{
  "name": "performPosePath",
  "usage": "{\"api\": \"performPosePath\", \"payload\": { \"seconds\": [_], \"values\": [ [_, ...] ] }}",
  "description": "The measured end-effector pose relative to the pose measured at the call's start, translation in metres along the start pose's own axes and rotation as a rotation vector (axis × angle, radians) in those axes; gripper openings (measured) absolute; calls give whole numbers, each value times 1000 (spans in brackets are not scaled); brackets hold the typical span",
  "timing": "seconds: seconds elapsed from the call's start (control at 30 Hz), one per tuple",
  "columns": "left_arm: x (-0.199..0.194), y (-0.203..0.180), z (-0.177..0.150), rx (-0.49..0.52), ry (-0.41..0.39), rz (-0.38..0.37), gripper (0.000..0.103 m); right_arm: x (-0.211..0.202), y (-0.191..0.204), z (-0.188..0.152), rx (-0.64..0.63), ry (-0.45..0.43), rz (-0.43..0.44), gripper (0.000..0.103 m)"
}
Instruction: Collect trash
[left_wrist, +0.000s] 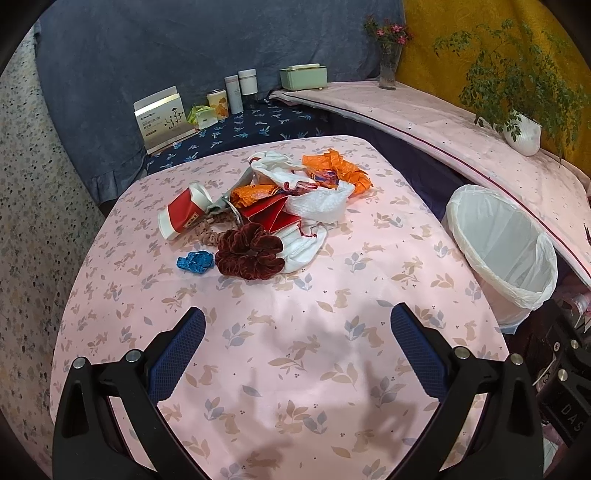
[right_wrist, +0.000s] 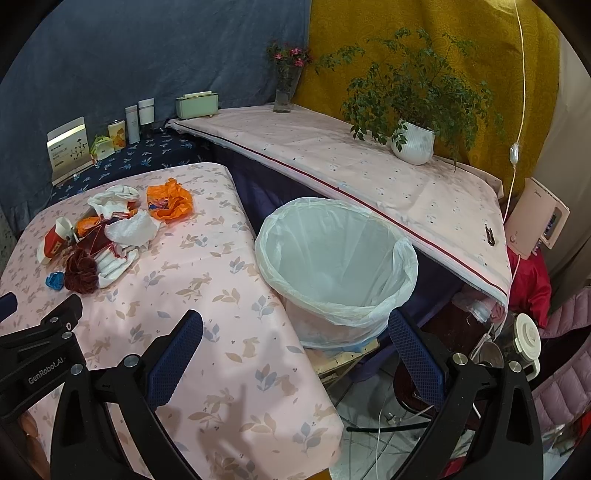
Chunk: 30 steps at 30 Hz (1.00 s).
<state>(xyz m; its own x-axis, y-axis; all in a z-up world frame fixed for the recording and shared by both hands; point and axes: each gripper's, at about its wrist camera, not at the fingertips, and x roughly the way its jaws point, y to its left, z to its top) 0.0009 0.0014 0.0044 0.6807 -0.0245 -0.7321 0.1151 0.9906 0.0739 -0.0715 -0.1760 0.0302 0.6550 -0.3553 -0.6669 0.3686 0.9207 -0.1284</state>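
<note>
Nothing looks collected yet: the lined trash bin (right_wrist: 338, 264) in the middle of the right wrist view appears empty, and the whole trash pile (left_wrist: 266, 210) sits on the pink rabbit-print tablecloth (left_wrist: 295, 362), centre of the left wrist view. Your left gripper (left_wrist: 297, 338) has its fingers spread wide with nothing between them, low in the frame, and the pile lies well beyond the fingertips, up the frame. Nearest to you are the dark red velvet scrunchie (left_wrist: 249, 254) and the blue crumpled scrap (left_wrist: 195, 261) just left of it; behind them are the red-and-white paper cup (left_wrist: 184, 214) on its side, white tissue wads (left_wrist: 317, 206) and the orange wrapper (left_wrist: 336, 170) farthest back. Your right gripper (right_wrist: 295, 339) is likewise spread and empty, its fingers framing the table edge and the bin's near rim; the pile sits at the left of that frame, well apart from it. Everything is left to do, I judge
</note>
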Motion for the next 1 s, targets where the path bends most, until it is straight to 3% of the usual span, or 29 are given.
{"api": "performPosePath", "payload": {
  "seconds": [1.0],
  "values": [
    [-6,-1,-2,6,-15,-16,96,-3,-1,-3,2,-5,-4,96]
  ]
}}
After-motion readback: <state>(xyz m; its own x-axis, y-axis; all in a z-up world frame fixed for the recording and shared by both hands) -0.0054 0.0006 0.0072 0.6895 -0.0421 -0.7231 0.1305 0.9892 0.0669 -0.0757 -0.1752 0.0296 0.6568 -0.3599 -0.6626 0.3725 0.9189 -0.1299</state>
